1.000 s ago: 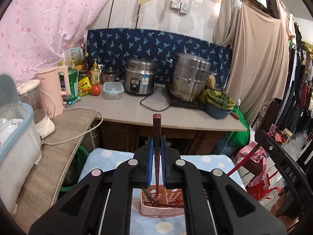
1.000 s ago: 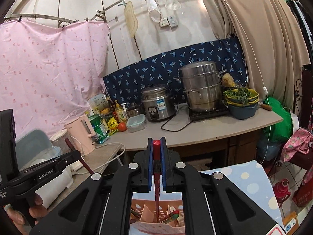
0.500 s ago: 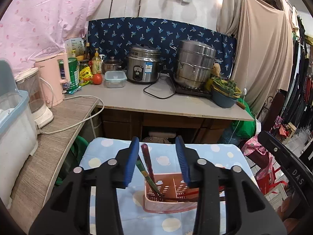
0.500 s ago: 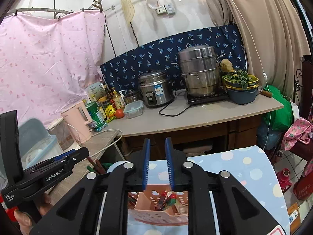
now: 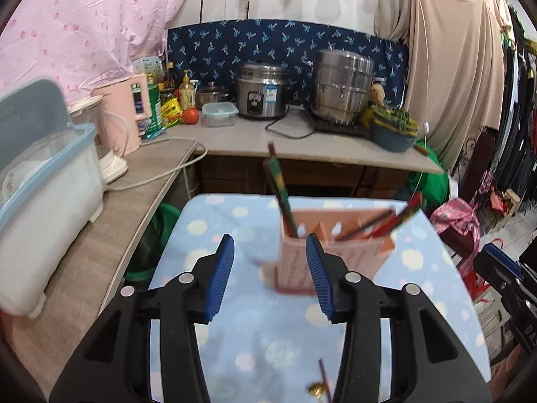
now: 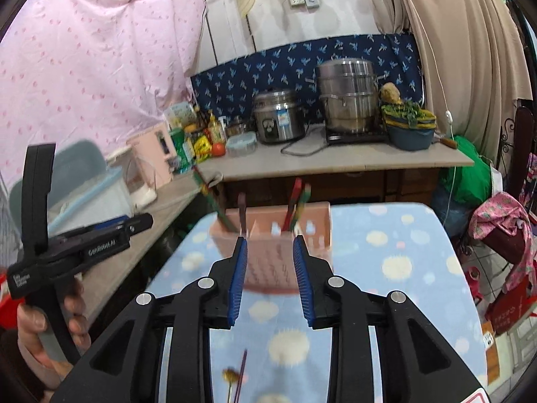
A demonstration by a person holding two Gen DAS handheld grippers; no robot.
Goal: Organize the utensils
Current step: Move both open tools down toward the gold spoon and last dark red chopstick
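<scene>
Both of your tools point down at the blue dotted worktop [image 5: 235, 336]. Your left tool [image 5: 270, 273] has just been opening, and nothing is between its blue pads. Your right tool [image 6: 270, 270] has just been opening too, and it is empty as well. The pink utensil basket [image 6: 278, 252] stands on the worktop just past both tools, with chopsticks [image 5: 280, 194] leaning in it. Your left hand [image 6: 43, 329] grips a black handle that reads "GenRobot.AI".
</scene>
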